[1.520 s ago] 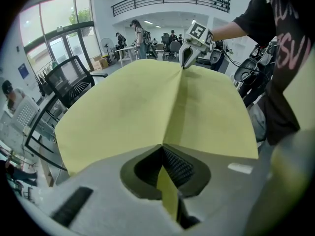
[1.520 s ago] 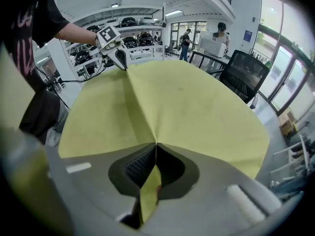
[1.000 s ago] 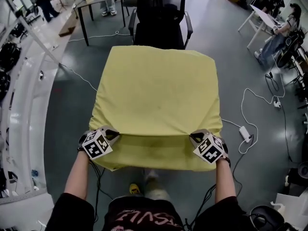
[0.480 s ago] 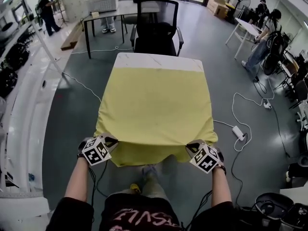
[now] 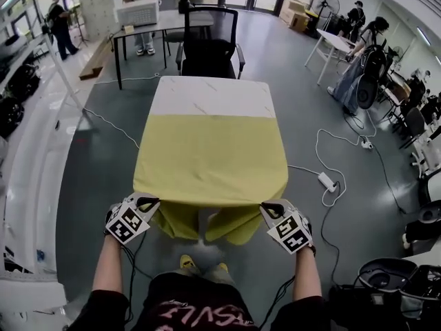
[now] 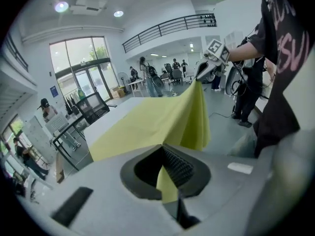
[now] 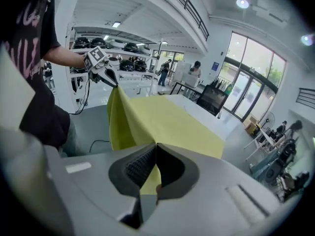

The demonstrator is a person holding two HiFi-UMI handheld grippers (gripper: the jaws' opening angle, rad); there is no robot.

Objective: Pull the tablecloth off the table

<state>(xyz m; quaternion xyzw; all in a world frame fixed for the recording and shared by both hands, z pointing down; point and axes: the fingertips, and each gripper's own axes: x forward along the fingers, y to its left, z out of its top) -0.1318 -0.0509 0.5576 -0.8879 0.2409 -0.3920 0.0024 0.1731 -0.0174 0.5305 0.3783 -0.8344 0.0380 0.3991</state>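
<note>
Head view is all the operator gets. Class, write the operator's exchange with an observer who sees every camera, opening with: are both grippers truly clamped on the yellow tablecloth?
Observer: The left gripper is. Its ribbed pads are shut on a fold of the tablecloth.
Operator: And the right?
Observer: The right gripper pinches the cloth the same way, with its jaws closed.
Operator: How deep is the bite?
Observer: In both gripper views, yellow cloth runs along the pads and shows behind them.
</note>
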